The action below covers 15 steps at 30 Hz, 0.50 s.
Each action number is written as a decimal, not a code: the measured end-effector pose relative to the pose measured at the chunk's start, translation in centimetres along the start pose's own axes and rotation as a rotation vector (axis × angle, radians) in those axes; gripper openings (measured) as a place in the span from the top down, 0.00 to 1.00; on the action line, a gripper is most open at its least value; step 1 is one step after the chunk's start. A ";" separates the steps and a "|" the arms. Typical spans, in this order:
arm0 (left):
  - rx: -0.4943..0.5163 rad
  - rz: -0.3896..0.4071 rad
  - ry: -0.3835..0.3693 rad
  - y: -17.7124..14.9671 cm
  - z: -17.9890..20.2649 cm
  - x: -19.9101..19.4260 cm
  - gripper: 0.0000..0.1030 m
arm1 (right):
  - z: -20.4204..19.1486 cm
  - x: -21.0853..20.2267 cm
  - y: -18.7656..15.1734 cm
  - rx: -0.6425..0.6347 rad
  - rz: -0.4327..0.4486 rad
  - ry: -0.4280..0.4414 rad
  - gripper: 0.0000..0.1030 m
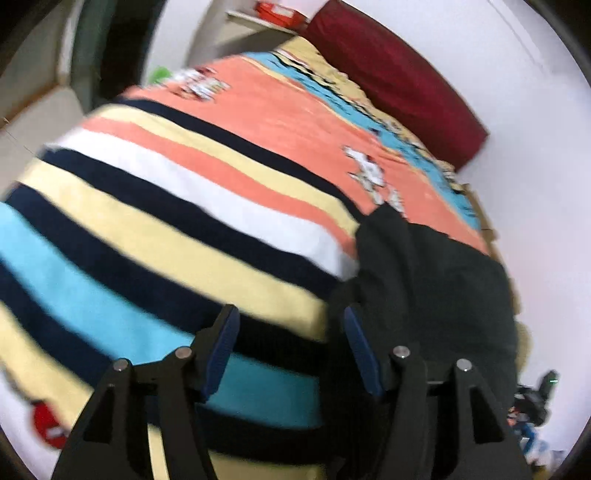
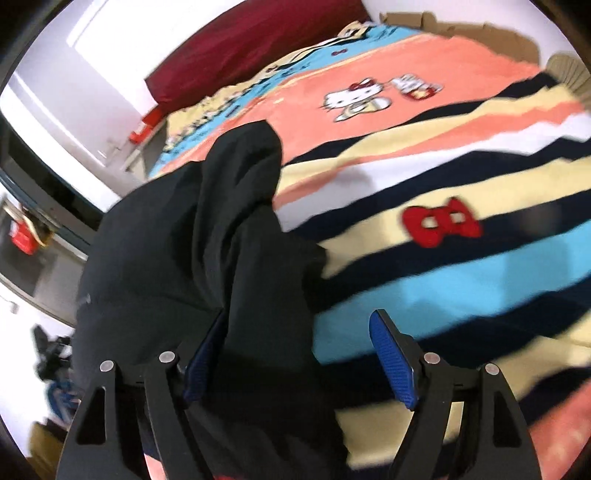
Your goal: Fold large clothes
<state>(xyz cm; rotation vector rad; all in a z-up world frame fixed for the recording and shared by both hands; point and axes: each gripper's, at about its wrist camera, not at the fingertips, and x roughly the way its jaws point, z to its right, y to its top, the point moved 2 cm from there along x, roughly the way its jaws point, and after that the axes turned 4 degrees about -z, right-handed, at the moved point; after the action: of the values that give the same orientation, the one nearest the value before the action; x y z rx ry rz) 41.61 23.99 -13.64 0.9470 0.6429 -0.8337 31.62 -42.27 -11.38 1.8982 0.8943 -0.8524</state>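
my left tongs (image 1: 291, 347) wide open, nothing pinched | right tongs (image 2: 299, 354) open too, black garment (image 2: 207, 236) draped loose between them | it's bunched on the striped blanket (image 2: 461, 280) | bed, red pillow (image 2: 251, 40) beyond

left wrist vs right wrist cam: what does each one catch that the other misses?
Left wrist only: the open left gripper, nothing between its pads, over the striped blanket.

Right wrist only: the open right gripper, with a fold of the black garment lying loose between its pads; a red bow print; a cat cartoon print, sharp here; torn cardboard beyond the bed.

Both: the striped blanket, the black garment, the dark red pillow against the white wall, and clutter on the floor.
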 end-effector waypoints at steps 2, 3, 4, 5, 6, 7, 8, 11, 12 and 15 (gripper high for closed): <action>0.004 0.013 0.015 -0.7 0.4 -1.9 0.44 | -0.4 -1.6 -0.7 -0.006 0.010 -0.041 0.26; 0.019 0.023 0.021 -1.4 0.9 -3.2 0.44 | -0.9 -2.7 -1.3 -0.018 0.020 -0.058 0.26; 0.035 0.031 0.035 -1.8 1.7 -3.9 0.44 | -1.3 -3.5 -1.7 -0.030 0.028 -0.071 0.26; 0.058 0.043 0.054 -2.6 2.5 -5.0 0.44 | -2.0 -5.0 -2.7 -0.048 0.039 -0.076 0.26; 0.082 0.055 0.064 -3.6 3.4 -6.3 0.44 | -2.6 -6.0 -3.5 -0.057 0.048 -0.070 0.26; 0.093 0.060 0.066 -4.1 3.7 -7.4 0.44 | -3.4 -7.3 -4.6 -0.069 0.062 -0.062 0.26; 0.105 0.071 0.073 -5.3 4.6 -8.7 0.44 | -3.6 -7.9 -5.2 -0.077 0.069 -0.060 0.26; 0.135 0.107 0.083 -8.2 6.2 -11.9 0.44 | -5.3 -10.6 -8.5 -0.110 0.085 -0.062 0.26; 0.146 0.122 0.096 -9.3 7.1 -12.9 0.44 | -5.8 -11.2 -9.2 -0.115 0.088 -0.059 0.26; 0.190 0.161 0.155 -12.5 9.8 -15.0 0.44 | -7.4 -12.8 -11.9 -0.152 0.096 -0.061 0.24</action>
<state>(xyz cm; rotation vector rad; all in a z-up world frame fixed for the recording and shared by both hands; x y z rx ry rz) 24.26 16.10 -2.95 1.2286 0.6184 -0.6901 16.75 -34.30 -2.65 1.7596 0.8019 -0.7592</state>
